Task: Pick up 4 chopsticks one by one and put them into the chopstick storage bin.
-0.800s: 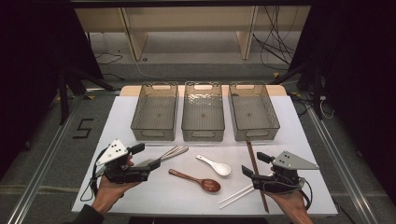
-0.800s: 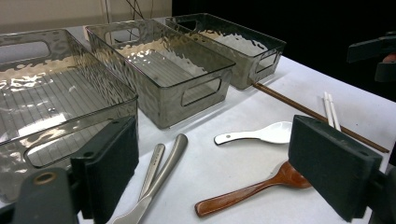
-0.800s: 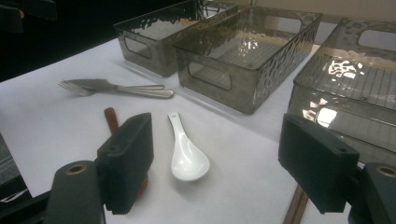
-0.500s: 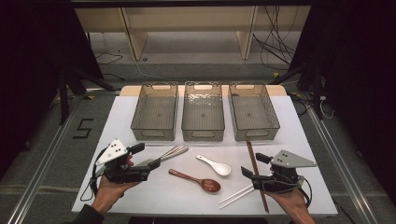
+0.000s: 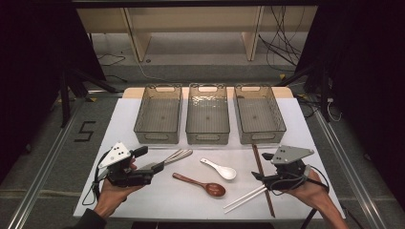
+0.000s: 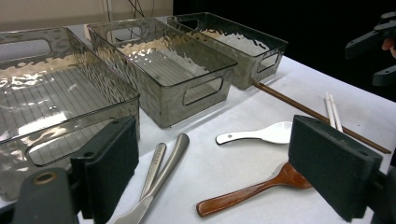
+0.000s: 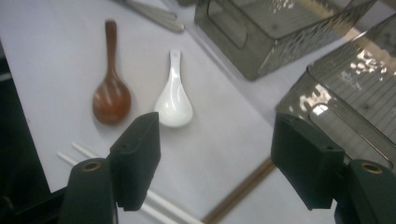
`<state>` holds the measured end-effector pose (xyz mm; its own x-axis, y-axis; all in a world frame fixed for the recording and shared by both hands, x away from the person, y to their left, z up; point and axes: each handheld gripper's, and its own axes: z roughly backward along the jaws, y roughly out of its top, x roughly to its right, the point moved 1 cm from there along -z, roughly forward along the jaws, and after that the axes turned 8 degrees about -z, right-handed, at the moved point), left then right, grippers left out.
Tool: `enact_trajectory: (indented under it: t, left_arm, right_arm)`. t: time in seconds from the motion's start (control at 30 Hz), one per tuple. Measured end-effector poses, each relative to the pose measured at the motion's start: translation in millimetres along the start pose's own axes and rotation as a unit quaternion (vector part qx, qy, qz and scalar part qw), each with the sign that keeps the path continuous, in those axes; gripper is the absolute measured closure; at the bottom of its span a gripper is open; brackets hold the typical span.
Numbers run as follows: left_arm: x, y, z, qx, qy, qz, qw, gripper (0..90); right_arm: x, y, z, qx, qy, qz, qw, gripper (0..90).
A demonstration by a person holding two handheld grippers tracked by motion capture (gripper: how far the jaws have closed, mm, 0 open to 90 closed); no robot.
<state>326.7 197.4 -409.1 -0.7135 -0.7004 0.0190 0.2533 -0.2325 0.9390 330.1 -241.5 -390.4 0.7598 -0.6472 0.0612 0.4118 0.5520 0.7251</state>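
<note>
**Sorting not yet begun: bins bare, utensils loose**

The white tabletop [image 5: 143,200] is seen with three clear bins [image 5: 207,114] in a row, all bare. In front of the middle bin, every utensil lies unsorted: brown chopsticks [image 5: 262,179] to the right, metal cutlery [image 5: 177,155] to the left, white chopsticks [image 5: 244,199], a wooden spoon [image 5: 200,184] and a white spoon [image 5: 219,168] nearest. The left claw [image 5: 157,167] and right claw [image 5: 258,177] are held wide, gripping nothing. All placing is judged outstanding.

Glossy wooden spoon [image 5: 203,184], glazed white spoon [image 5: 220,169], brushed-metal cutlery [image 5: 177,155]
</note>
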Motion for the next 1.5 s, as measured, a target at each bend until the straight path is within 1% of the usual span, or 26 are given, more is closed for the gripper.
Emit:
enact_trajectory:
  t: [0.07,0.1,0.17,0.2,0.23,0.27,0.3,0.37,0.4,0.43,0.5,0.57,0.6,0.63,0.67,0.77,0.8,0.9,1.0,1.13,1.27,1.37,1.5]
  left_arm:
    - [-0.2,0.1,0.0,0.000,0.000,0.001,1.0000,15.5]
    - [-0.2,0.2,0.1,0.000,0.000,0.000,1.0000,15.6]
    - [-0.2,0.1,0.0,-0.001,0.000,0.001,1.0000,15.5]
    - [-0.1,0.0,-0.2,-0.001,0.001,0.001,1.0000,15.5]
    - [-0.2,-0.2,-0.1,-0.002,0.000,-0.001,1.0000,15.5]
    - [-0.2,-0.2,-0.2,-0.002,0.000,-0.001,1.0000,15.5]
    - [-0.1,-0.1,-0.2,-0.002,0.000,-0.001,1.0000,15.5]
    - [0.0,0.0,-0.2,-0.002,0.000,-0.002,1.0000,15.5]
    - [0.0,-0.1,-0.2,-0.003,0.000,-0.002,1.0000,15.5]
    - [-0.1,-0.1,-0.2,-0.003,0.000,-0.002,1.0000,15.5]
    - [-0.2,0.0,-0.5,-0.001,0.001,0.000,1.0000,15.5]
    - [-0.2,-0.1,-0.5,-0.002,0.002,0.001,1.0000,15.5]
    - [-0.2,0.0,-0.4,-0.002,0.003,0.001,1.0000,15.5]
    - [-0.4,0.3,-0.1,-0.003,0.004,0.001,1.0000,15.5]
    - [-0.7,0.4,0.0,-0.003,0.004,0.001,1.0000,15.5]
    - [-1.0,0.4,0.3,-0.003,0.005,0.000,1.0000,15.5]
    - [-1.1,0.5,0.3,-0.003,0.005,0.000,1.0000,15.6]
    - [-1.0,0.5,0.3,-0.003,0.005,0.000,1.0000,15.5]
    - [-1.0,0.6,0.3,-0.003,0.005,0.000,1.0000,15.6]
    - [-1.1,0.4,0.0,-0.003,0.005,0.000,1.0000,15.5]
    - [-1.0,0.6,0.0,-0.003,0.005,0.000,1.0000,15.6]
    - [-1.0,0.5,-0.1,-0.003,0.005,0.000,1.0000,15.6]
    - [-1.2,0.6,0.0,-0.003,0.005,0.001,1.0000,15.6]
  right_arm:
    - [3.7,0.0,-2.8,-0.027,0.007,0.012,0.9995,34.1]
    - [5.1,-0.8,-4.2,-0.039,0.004,0.020,0.9991,34.3]
    - [8.8,-4.0,-7.1,-0.067,0.007,0.036,0.9971,36.0]
    - [10.8,-6.7,-8.7,-0.083,0.010,0.047,0.9954,36.0]
    - [12.0,-9.5,-10.2,-0.100,0.012,0.057,0.9933,36.0]
    - [12.9,-12.8,-11.8,-0.111,0.015,0.069,0.9913,36.5]
    - [13.4,-15.5,-12.0,-0.129,0.017,0.077,0.9884,37.4]
    - [14.3,-20.6,-13.3,-0.154,0.020,0.090,0.9838,39.2]
    - [14.5,-23.2,-14.2,-0.162,0.023,0.093,0.9821,40.6]
    - [14.9,-25.1,-15.2,-0.172,0.023,0.098,0.9799,41.9]
    - [13.8,-29.8,-18.0,-0.189,0.031,0.110,0.9754,43.9]
    - [13.1,-34.4,-21.5,-0.202,0.034,0.118,0.9717,45.6]
    - [13.6,-36.4,-23.3,-0.205,0.032,0.124,0.9703,46.6]
    - [13.9,-38.1,-24.8,-0.207,0.029,0.126,0.9698,46.9]
    - [14.2,-39.4,-25.8,-0.213,0.031,0.125,0.9685,47.7]
    - [15.2,-42.4,-29.2,-0.224,0.029,0.141,0.9638,49.7]
    - [15.2,-43.4,-29.9,-0.228,0.028,0.143,0.9627,50.1]
    - [17.2,-46.5,-32.4,-0.232,0.027,0.152,0.9603,51.5]
    - [19.6,-49.0,-33.8,-0.242,0.025,0.154,0.9577,53.5]
    - [19.2,-49.9,-35.1,-0.242,0.028,0.163,0.9560,55.4]
    - [19.1,-50.7,-37.7,-0.249,0.027,0.169,0.9532,56.5]
    - [20.4,-51.6,-39.2,-0.256,0.026,0.177,0.9499,57.4]
    - [20.3,-52.7,-40.8,-0.259,0.025,0.184,0.9477,58.5]
